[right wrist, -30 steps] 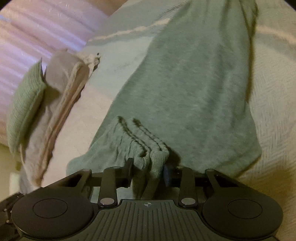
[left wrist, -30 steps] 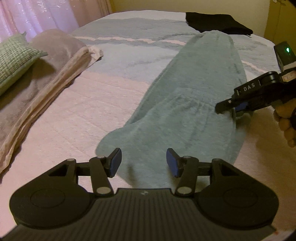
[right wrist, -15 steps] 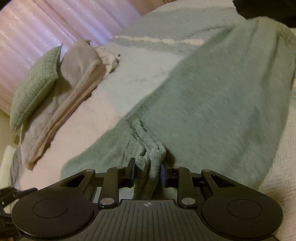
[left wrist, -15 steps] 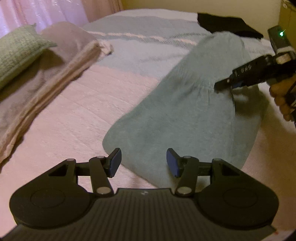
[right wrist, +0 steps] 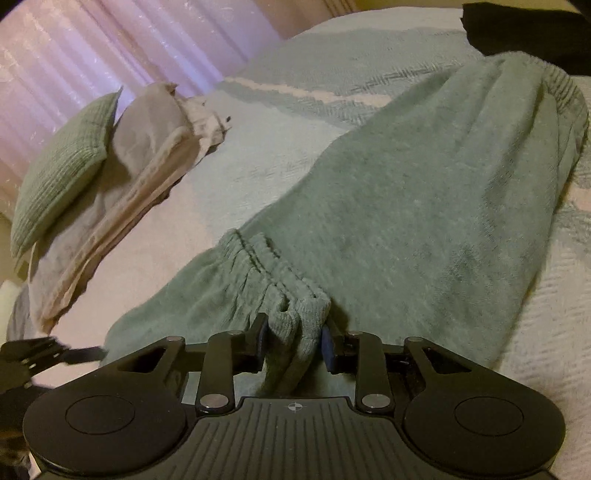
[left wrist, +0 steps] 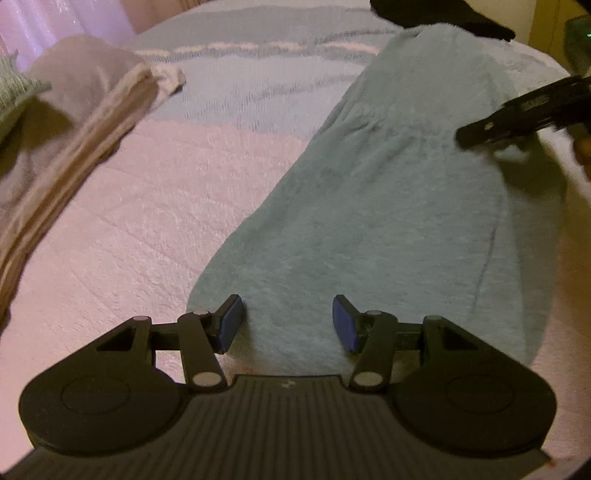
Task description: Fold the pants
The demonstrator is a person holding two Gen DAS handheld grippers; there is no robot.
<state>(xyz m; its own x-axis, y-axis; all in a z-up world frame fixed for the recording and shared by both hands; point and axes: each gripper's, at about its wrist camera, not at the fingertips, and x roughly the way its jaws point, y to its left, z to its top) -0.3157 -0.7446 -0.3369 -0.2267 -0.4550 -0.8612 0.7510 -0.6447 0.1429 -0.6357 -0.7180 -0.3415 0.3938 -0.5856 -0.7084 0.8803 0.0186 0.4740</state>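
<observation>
Green fleece pants [right wrist: 424, 206] are laid lengthwise on the bed, doubled over: the ribbed cuffs [right wrist: 299, 314] are bunched on top, the elastic waistband [right wrist: 554, 85] at the far end.

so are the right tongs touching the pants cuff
Touching. The right wrist view shows the right tongs with both pads against the bunched cuff of the green pants.

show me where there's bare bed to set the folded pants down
Bare pink bedspread lies between the green pants and the beige linens. The blue-striped stretch beyond is also free. Crowded: the black garment at the far edge.
</observation>
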